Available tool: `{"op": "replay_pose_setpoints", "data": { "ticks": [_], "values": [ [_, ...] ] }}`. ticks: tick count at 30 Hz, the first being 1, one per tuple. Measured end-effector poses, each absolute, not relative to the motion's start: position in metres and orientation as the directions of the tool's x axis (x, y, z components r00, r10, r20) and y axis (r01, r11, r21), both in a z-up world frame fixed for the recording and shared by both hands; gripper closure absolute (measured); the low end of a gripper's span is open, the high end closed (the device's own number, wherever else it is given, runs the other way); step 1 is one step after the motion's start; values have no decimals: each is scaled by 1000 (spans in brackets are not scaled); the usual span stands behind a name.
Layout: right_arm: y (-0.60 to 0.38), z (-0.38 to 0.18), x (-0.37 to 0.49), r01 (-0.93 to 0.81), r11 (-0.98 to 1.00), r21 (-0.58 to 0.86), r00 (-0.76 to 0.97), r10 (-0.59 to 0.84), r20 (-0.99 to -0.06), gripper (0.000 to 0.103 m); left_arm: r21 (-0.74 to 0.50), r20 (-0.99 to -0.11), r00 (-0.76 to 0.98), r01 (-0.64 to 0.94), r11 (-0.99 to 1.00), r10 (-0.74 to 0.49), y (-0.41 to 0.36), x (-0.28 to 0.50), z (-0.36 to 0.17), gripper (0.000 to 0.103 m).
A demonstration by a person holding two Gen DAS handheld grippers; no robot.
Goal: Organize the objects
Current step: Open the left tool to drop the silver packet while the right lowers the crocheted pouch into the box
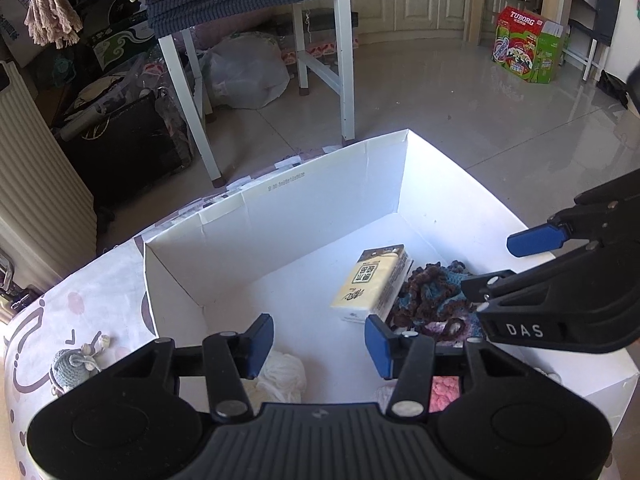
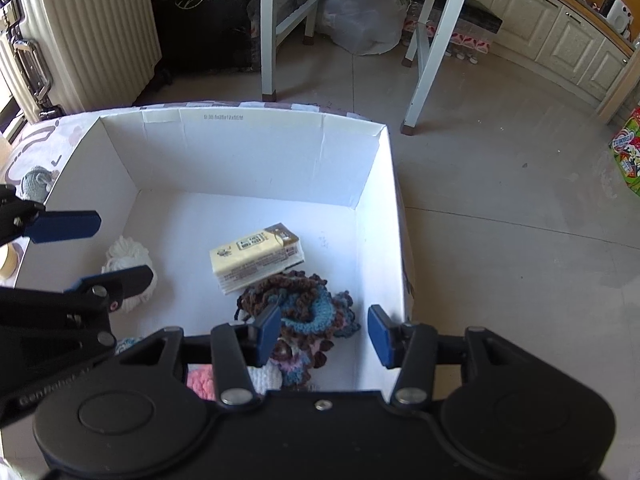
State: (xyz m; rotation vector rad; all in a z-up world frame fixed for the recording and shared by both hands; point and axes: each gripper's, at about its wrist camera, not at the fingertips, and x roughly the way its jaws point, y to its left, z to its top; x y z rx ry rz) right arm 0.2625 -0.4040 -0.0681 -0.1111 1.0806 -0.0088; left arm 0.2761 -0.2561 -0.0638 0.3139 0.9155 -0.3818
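Note:
An open white cardboard box [image 1: 300, 216] [image 2: 240, 160] sits on a patterned cloth. Inside lie a yellow tissue pack [image 1: 372, 284] [image 2: 256, 256], a brown-and-blue crocheted piece [image 1: 432, 296] [image 2: 304, 304], a white yarn ball [image 1: 280, 376] [image 2: 128, 256] and some pink yarn [image 1: 444, 392] [image 2: 198, 384]. My left gripper [image 1: 318, 328] [image 2: 122, 248] hangs open over the box's near left part, above the white yarn, with nothing between its pads. My right gripper [image 2: 325, 316] [image 1: 488, 264] is open over the crocheted piece and does not pinch it. A grey crocheted toy [image 1: 76, 364] [image 2: 36, 180] lies outside the box, to its left.
A ribbed cream suitcase [image 2: 92, 32] stands at the far left. Behind the box are white chair legs [image 1: 344, 68], a plastic bag [image 1: 244, 72] and dark bags. A green Tuborg carton [image 1: 528, 46] stands on the tiled floor at the far right.

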Motion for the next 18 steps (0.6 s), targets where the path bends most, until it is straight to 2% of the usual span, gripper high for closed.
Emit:
{"op": "replay_pose_setpoints", "data": {
  "ticks": [2, 6, 18],
  "values": [
    [-404, -69, 261, -61, 993, -97, 467, -57, -883, 57, 106, -818, 547, 446, 889, -177, -255, 276, -64, 52],
    [-403, -68, 260, -75, 994, -84, 469, -39, -883, 73, 106, -824, 540, 442, 891, -170, -253, 274, -65, 56],
    [-407, -62, 258, -67, 996, -54, 470, -16, -882, 72, 67, -841, 514, 410, 910, -170, -247, 275, -59, 57]
  ]
}}
